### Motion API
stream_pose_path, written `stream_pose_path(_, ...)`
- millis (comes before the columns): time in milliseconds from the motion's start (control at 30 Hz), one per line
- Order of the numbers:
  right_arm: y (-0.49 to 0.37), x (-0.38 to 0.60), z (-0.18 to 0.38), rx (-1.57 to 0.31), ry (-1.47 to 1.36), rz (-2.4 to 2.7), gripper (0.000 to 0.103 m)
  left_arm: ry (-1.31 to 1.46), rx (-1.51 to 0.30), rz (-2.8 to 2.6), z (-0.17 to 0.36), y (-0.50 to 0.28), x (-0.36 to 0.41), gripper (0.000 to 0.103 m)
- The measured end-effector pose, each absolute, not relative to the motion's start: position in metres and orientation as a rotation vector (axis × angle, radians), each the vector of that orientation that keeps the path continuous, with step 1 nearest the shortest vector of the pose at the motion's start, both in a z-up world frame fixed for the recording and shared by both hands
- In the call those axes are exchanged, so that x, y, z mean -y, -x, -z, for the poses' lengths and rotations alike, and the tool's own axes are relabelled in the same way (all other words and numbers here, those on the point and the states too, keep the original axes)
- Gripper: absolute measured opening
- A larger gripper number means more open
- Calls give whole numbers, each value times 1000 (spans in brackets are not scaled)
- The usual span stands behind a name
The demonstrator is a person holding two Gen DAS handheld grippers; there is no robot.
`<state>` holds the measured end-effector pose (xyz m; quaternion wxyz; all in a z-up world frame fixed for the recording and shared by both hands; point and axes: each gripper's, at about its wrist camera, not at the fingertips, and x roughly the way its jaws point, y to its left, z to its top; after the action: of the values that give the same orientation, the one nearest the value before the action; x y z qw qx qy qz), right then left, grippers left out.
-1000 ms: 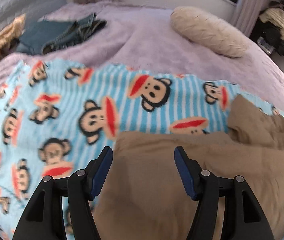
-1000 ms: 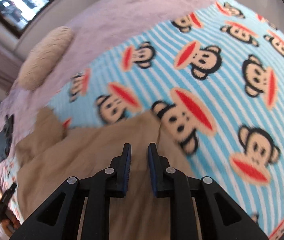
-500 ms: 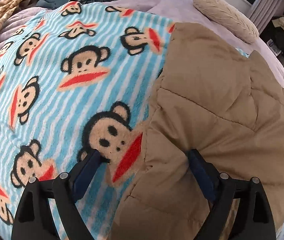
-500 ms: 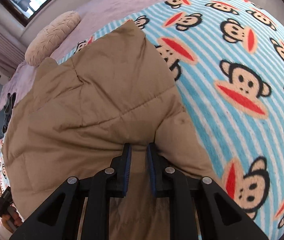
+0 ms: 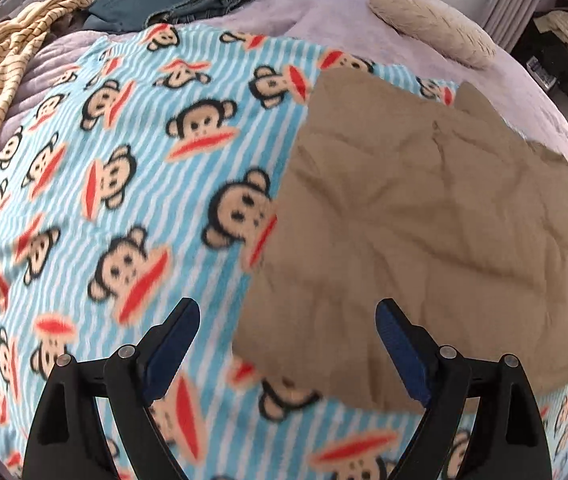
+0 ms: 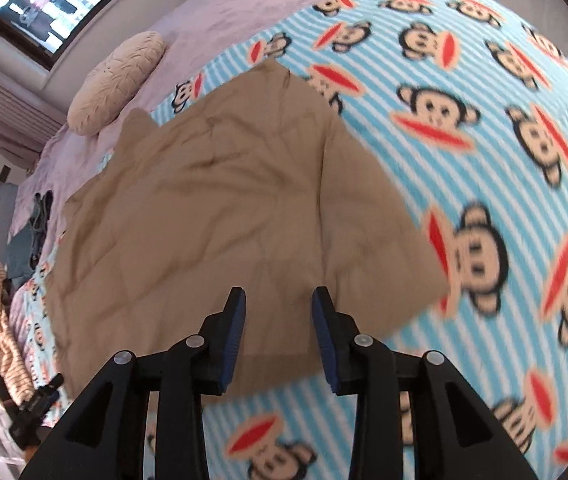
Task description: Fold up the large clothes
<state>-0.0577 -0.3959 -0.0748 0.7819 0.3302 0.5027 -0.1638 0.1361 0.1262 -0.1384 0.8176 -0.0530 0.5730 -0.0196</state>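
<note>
Blanket (image 5: pixel 132 168) with a monkey print covers the bed (image 5: pixel 324 12); the tan quilted garment (image 5: pixel 424 216) lies flat on it. Left gripper (image 5: pixel 288 328) hangs wide open above the garment's near edge, holding nothing. Right gripper (image 6: pixel 278 312) is partly open, also holding nothing. Jeans (image 5: pixel 172 0) and a pillow (image 5: pixel 432 22) lie beyond.

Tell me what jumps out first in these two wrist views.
The blue striped monkey-print blanket fills most of both views, spread over the lilac bed. On it, right of centre in the left wrist view, lies a tan quilted garment, flat and creased. The left gripper and right gripper both hang open above its near edge, holding nothing.
</note>
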Motion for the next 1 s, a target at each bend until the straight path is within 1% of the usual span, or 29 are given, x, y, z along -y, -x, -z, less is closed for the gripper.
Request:
stream_pose_path(33, 63, 392, 75, -1097, -725, 350, 42, 103, -1232, 42, 140, -132, -124, 91)
stream_pose_path(100, 75, 386, 78, -1121, -748, 341, 52, 93, -1260, 49, 144, -124, -118, 91)
stream_pose_path(233, 90, 372, 89, -1169, -803, 311, 59, 138, -1317, 81, 152, -105, -113, 91)
stream_pose_path(300, 96, 368, 96, -1178, -843, 298, 67, 149, -1332, 90, 154, -98, -108, 91)
stream_pose_path(367, 102, 367, 104, -1180, -889, 296, 70, 148, -1338, 97, 155, -94, -103, 91)
stream_pose_path(467, 102, 367, 112, -1173, -951, 298, 79, 145, -1352, 110, 157, -91, -96, 91)
stream_pose_path(567, 101, 366, 114, -1164, -962, 290, 80, 129, -1336, 118, 154, -90, -91, 91)
stream_pose_path(600, 100, 365, 114, -1164, -961, 287, 81, 126, -1335, 118, 153, -90, -90, 100)
stream_pose_path(633, 99, 365, 115, -1162, -963, 280, 84, 128, -1335, 118, 152, -90, -90, 103)
stream_pose_path(667, 97, 365, 114, -1158, -968, 273, 90, 138, -1332, 122, 150, -89, -90, 103)
stream_pose_path(867, 87, 361, 117, -1127, -997, 250, 90, 148, -1335, 133, 145, -91, -86, 103)
stream_pose_path(1000, 86, 362, 124, -1074, -1081, 223, 90, 147, -1332, 140, 149, -90, -87, 103)
